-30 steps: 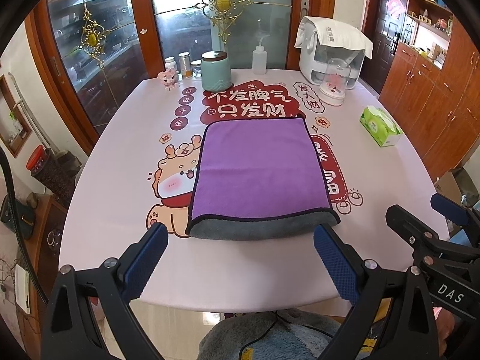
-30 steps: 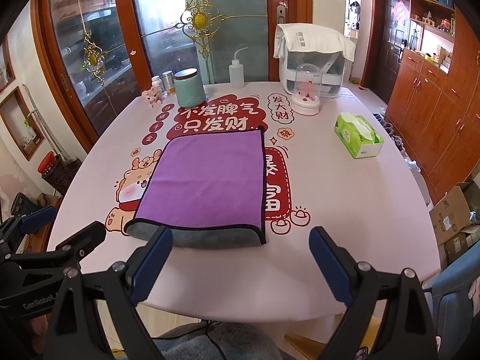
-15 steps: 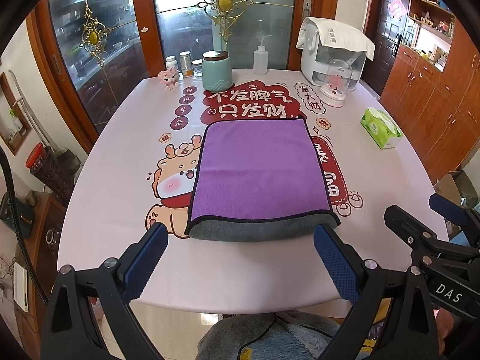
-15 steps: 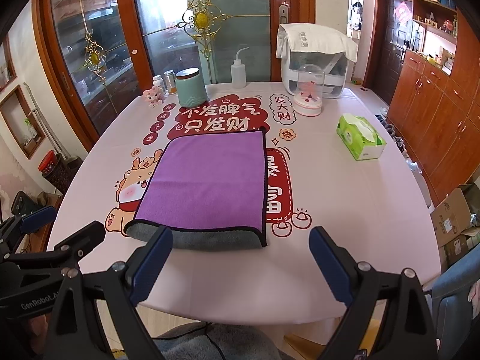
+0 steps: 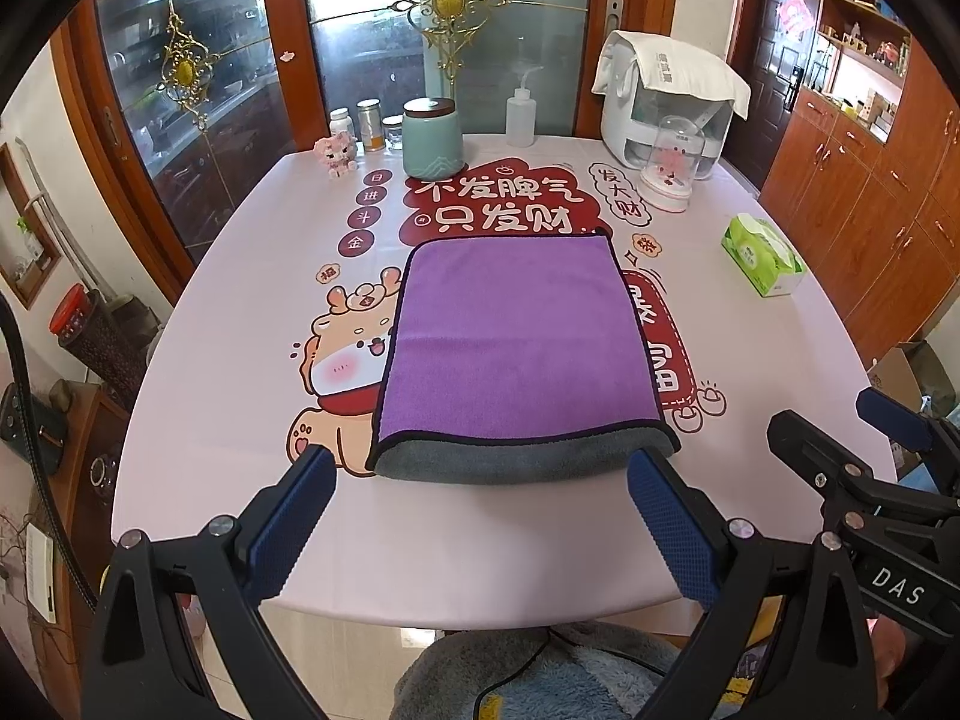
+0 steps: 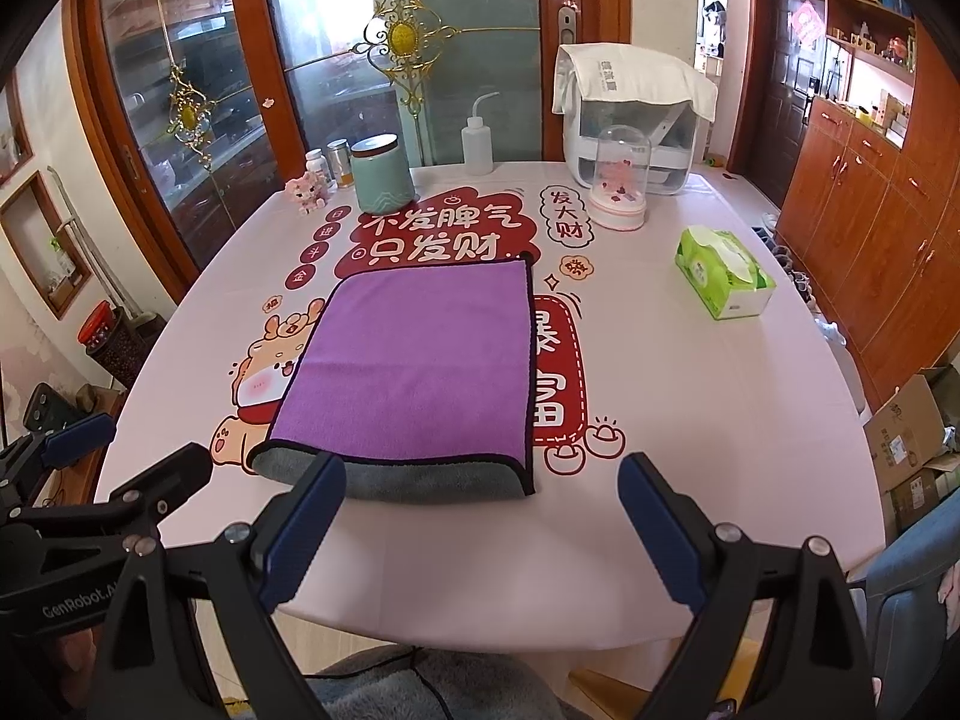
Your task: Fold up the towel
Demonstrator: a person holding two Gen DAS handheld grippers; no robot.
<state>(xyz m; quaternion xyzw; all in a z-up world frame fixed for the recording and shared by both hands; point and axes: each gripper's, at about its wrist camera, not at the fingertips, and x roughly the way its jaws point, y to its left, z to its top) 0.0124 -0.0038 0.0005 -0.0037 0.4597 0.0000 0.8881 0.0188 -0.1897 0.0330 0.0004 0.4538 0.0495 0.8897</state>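
A purple towel (image 5: 516, 336) with a grey underside lies folded flat on the pink printed table (image 5: 240, 312); its grey fold faces me. It also shows in the right wrist view (image 6: 414, 360). My left gripper (image 5: 480, 480) is open and empty, held above the table's near edge just short of the fold. My right gripper (image 6: 480, 480) is open and empty, at the near edge, with its left finger over the fold's right half. Each gripper shows at the side of the other's view.
At the far end stand a teal canister (image 5: 432, 138), a squeeze bottle (image 5: 521, 114), small jars (image 5: 366, 123), a pink toy (image 5: 337, 153), a white appliance (image 5: 666, 114) and a glass dome (image 5: 672, 165). A green tissue box (image 5: 762, 255) sits right. Wooden cabinets stand at the right.
Both views have shifted only slightly; the towel sits a touch further from the cameras. The towel and table objects have not moved, and both grippers stay open.
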